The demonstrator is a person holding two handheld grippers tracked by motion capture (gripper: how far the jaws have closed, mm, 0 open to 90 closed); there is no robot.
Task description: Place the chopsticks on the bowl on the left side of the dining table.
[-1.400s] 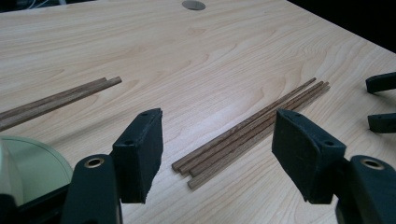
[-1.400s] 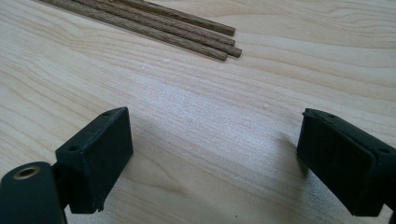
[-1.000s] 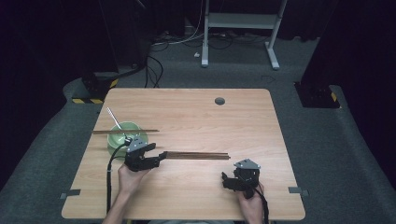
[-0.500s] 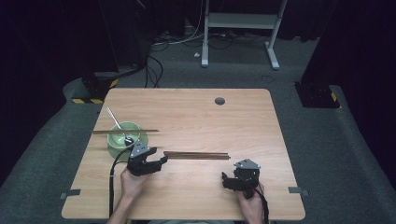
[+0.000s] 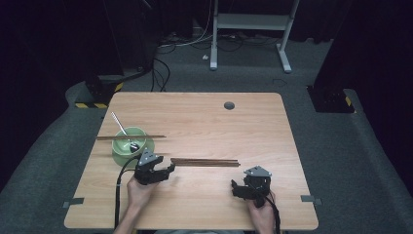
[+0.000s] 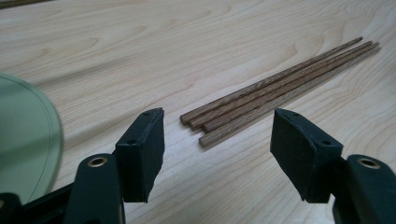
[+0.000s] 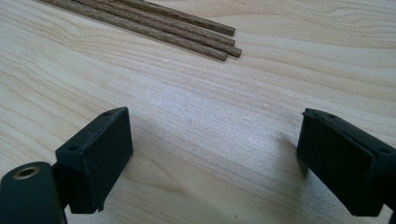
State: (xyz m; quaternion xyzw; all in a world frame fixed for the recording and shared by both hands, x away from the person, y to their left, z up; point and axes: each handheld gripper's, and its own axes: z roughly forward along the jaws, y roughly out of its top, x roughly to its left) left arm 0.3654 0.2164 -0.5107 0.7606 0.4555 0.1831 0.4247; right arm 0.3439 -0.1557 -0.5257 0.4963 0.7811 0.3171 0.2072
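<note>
Four wooden chopsticks [image 6: 275, 87] lie bundled side by side on the desk [image 5: 204, 122], near its middle, their near ends just ahead of the left tongs [image 6: 217, 140], which stand spread wide and hold nothing. The right tongs [image 7: 212, 154] are likewise spread and empty, set low over bare wood a little short of the bundle's other end. A green bowl [image 5: 132, 145] with a spoon [image 5: 124, 134] in it sits just beside the left hand [image 5: 141, 192], another chopstick [image 5: 130, 138] resting across its rim. To pick up cleanly, I would ease the left tongs forward until the stick ends sit between the pads, keep them level with the desk, and close on only as many sticks as wanted, since the bundle could roll apart.
</note>
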